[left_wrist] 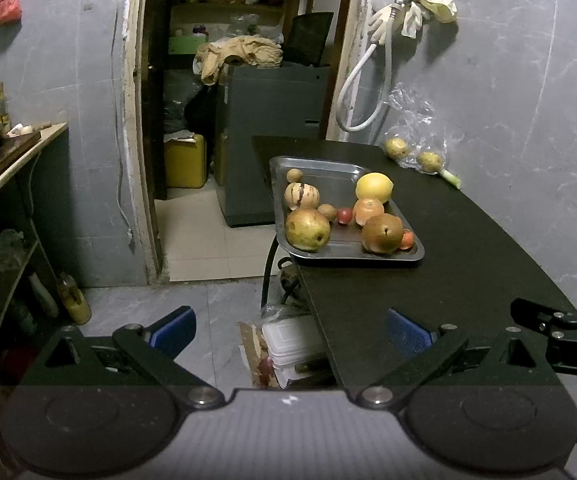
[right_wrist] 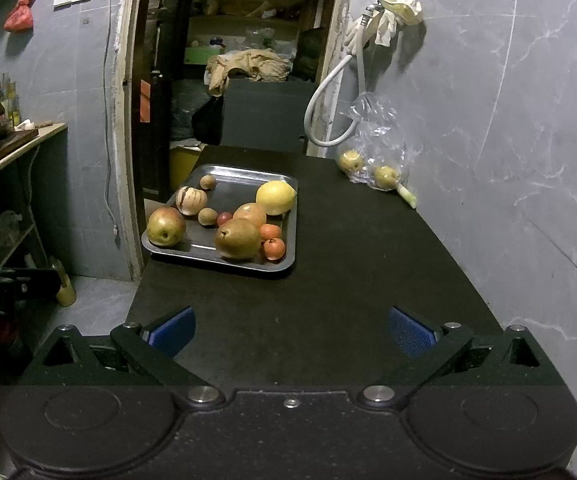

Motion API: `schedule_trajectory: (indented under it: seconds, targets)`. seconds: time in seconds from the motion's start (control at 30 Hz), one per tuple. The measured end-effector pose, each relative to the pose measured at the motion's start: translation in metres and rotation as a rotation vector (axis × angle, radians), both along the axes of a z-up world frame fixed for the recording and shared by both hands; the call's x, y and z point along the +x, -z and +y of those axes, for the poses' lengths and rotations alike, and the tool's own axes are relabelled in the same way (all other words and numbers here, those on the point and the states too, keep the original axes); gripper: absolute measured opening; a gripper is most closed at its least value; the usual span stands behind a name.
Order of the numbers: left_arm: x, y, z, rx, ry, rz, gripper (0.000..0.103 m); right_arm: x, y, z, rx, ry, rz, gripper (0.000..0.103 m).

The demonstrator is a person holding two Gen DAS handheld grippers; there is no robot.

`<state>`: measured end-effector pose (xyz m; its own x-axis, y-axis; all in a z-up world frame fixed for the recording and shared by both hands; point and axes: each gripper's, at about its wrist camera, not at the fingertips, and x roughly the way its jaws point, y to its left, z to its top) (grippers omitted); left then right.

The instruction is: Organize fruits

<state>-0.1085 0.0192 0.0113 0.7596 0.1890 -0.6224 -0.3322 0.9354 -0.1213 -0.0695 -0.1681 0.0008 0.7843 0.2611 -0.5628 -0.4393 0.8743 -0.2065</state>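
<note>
A steel tray (left_wrist: 320,170) (right_wrist: 248,174) sits at the left edge of a black table (left_wrist: 448,264) (right_wrist: 348,264). It holds several fruits: a yellow grapefruit (left_wrist: 374,187) (right_wrist: 275,197), a brown pear (left_wrist: 382,233) (right_wrist: 237,238), a yellow-red apple (left_wrist: 307,229) (right_wrist: 166,226), a striped melon (left_wrist: 301,195) (right_wrist: 190,200), small oranges (right_wrist: 274,249) and kiwis (right_wrist: 207,216). My left gripper (left_wrist: 290,332) hangs open off the table's near left corner, nothing between its blue pads. My right gripper (right_wrist: 291,330) is open over the near table, well short of the tray.
A clear plastic bag (right_wrist: 376,140) with two yellowish fruits (right_wrist: 350,160) lies against the grey wall at the table's far right. A white hose (right_wrist: 328,92) hangs on the wall. A doorway with a dark cabinet (left_wrist: 272,112) lies behind. Boxes (left_wrist: 292,344) sit on the floor under the table.
</note>
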Motion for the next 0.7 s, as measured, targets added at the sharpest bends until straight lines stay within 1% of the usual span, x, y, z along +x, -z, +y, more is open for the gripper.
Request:
schedule_trajectory:
  seconds: [0.7]
  targets:
    - [-0.0008,-0.0015,0.0,0.011,-0.003,0.026,0.102,0.0,-0.0021,0.0001,0.001,0.0,0.001,0.102]
